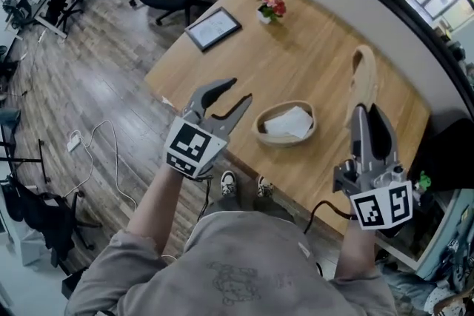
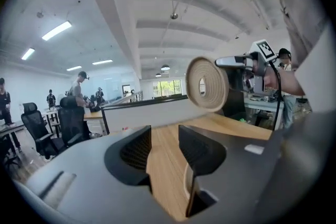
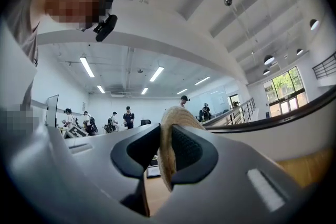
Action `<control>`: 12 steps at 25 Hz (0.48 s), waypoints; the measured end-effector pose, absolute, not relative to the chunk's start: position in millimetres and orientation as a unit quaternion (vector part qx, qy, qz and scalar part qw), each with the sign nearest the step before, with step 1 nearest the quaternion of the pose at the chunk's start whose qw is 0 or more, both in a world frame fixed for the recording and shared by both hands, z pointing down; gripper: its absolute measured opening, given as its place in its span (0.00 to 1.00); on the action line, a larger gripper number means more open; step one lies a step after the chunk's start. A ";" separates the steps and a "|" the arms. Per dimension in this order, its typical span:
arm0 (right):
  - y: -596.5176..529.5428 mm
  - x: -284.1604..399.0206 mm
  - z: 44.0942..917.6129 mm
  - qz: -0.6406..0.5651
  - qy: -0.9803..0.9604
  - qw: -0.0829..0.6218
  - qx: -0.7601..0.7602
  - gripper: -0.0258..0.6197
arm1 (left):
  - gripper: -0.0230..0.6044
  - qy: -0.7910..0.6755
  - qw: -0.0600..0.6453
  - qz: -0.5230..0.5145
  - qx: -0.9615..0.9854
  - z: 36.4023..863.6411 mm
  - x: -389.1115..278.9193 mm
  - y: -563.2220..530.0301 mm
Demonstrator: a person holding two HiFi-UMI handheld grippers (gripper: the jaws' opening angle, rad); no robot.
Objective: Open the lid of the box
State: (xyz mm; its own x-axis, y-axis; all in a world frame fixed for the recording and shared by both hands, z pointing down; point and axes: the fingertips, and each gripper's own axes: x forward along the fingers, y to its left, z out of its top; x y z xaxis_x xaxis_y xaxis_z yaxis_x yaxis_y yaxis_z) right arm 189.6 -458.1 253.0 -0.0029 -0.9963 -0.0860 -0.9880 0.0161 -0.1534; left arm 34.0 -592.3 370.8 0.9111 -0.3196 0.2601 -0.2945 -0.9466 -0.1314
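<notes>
Opened: lid [image 1: 363, 74] off box [image 1: 285, 123]; task judged all but done
Right hand-held gripper [image 1: 368, 120] grasps lid, raised right of open box at desk [image 1: 311, 48] near edge; left hand-held gripper [image 1: 226, 101] released, empty, left of box

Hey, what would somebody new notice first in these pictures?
The woven lid stands out first, held up in the air and pinched edge-on in the right gripper over the right side of the table. Near the table's front edge the woven box stands open with something white inside. The left gripper hangs to its left, jaws apart and empty.
</notes>
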 end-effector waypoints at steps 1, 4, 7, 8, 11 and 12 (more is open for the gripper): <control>-455.2 187.4 245.5 -0.016 0.708 0.083 -0.701 0.16 | 0.29 0.164 0.052 -0.125 -0.977 355.8 32.1 -591.6; -444.3 181.4 227.5 0.001 0.708 0.083 -0.701 0.16 | 0.27 0.179 0.064 -0.090 -0.978 319.1 26.0 -584.0; -433.4 174.5 217.1 0.005 0.710 0.085 -0.699 0.16 | 0.23 0.191 0.069 -0.069 -0.977 294.3 16.7 -573.0; -429.4 172.0 215.5 0.004 0.711 0.085 -0.698 0.16 | 0.22 0.198 0.071 -0.067 -0.975 289.0 12.7 -570.2; -418.4 165.0 213.5 0.001 0.714 0.082 -0.695 0.16 | 0.20 0.227 0.073 -0.063 -0.969 279.5 -0.1 -565.5; -415.9 162.7 214.0 -0.001 0.715 0.080 -0.694 0.16 | 0.20 0.234 0.073 -0.061 -0.968 277.4 -4.2 -564.7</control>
State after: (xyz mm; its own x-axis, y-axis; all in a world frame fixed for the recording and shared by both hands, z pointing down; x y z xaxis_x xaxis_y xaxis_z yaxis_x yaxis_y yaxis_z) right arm 162.7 -415.9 214.0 -0.0236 -0.9933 -0.1133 -0.9931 0.0363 -0.1116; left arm -4.2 -564.7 277.4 0.8830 -0.4619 0.0831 -0.4442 -0.8797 -0.1699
